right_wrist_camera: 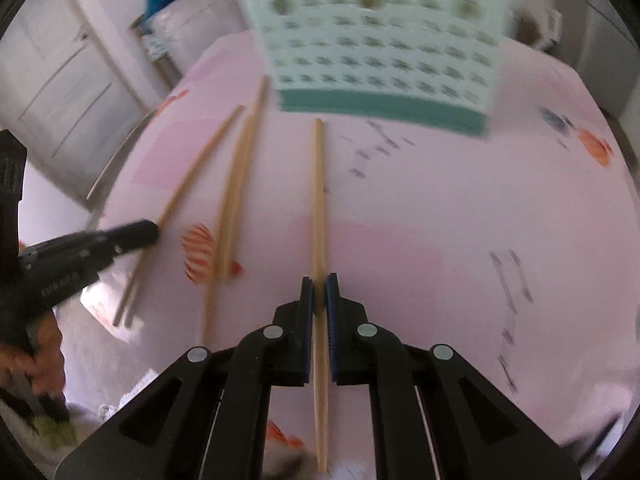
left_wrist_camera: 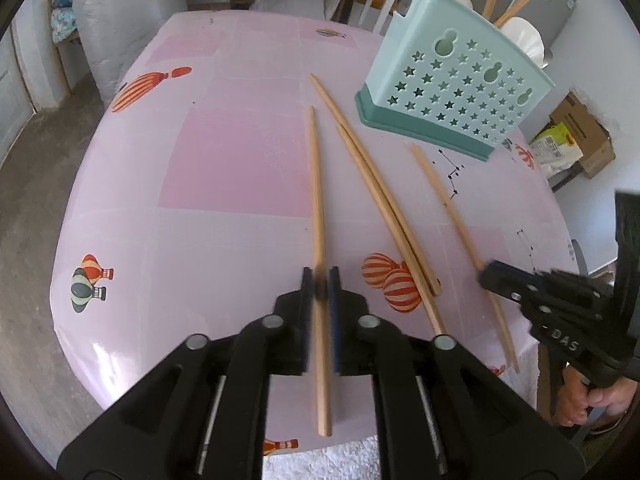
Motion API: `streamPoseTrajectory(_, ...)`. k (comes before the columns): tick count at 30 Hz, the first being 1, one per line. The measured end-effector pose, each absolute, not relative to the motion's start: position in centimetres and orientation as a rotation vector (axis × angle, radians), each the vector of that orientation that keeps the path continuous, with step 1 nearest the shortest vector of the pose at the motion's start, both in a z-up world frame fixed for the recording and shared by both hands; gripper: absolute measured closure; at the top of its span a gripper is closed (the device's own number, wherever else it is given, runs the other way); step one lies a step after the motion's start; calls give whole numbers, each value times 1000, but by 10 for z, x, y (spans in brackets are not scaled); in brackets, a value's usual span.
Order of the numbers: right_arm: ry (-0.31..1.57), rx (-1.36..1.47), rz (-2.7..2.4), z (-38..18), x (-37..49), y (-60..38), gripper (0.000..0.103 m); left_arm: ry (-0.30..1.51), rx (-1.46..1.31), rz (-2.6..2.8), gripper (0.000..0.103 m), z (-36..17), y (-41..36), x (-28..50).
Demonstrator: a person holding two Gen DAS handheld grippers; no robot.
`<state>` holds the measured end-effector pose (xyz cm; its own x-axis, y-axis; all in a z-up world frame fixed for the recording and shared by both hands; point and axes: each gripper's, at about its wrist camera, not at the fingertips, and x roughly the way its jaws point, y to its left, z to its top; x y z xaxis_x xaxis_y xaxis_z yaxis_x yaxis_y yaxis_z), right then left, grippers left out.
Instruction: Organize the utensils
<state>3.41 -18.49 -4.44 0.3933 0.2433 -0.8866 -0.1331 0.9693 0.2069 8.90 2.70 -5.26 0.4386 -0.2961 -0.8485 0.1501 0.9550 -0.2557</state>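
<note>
My right gripper (right_wrist_camera: 320,294) pinches a chopstick (right_wrist_camera: 319,200) pointing straight at the holder (right_wrist_camera: 380,60) ahead; left gripper (left_wrist_camera: 321,288) sits loosely around another chopstick (left_wrist_camera: 318,200) on the tabletop (left_wrist_camera: 200,240)

Readable text: one marking only

I am reading "DAS" in pale letters on the black body of the right tongs (left_wrist_camera: 486,276), as the left wrist view is showing it; a dash is sitting just before the letters. Print on the packet in the cardboard box (left_wrist_camera: 580,128) and on the left tongs (right_wrist_camera: 150,232) body is coming through too small or blurred for me.
</note>
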Motion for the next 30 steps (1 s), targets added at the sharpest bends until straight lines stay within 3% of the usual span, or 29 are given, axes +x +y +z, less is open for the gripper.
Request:
streamPoseTrajectory(1, 1147, 132, 216, -45, 29, -195, 96, 1087, -148, -283, 77, -52, 27, 90)
streamPoseTrajectory(2, 1149, 149, 198, -45, 27, -201, 96, 1090, -139, -284, 75, -51, 26, 93)
streamPoseTrajectory(17, 1105, 259, 150, -49, 29, -225, 96, 1089, -2, -236, 75, -51, 3, 160)
streamPoseTrajectory(21, 1098, 279, 151, -50, 29, -226, 96, 1078, 10, -211, 96, -53, 2, 167)
streamPoseTrajectory(30, 1108, 336, 152, -50, 19, -240, 96, 1103, -131, -194, 98, -53, 16, 138)
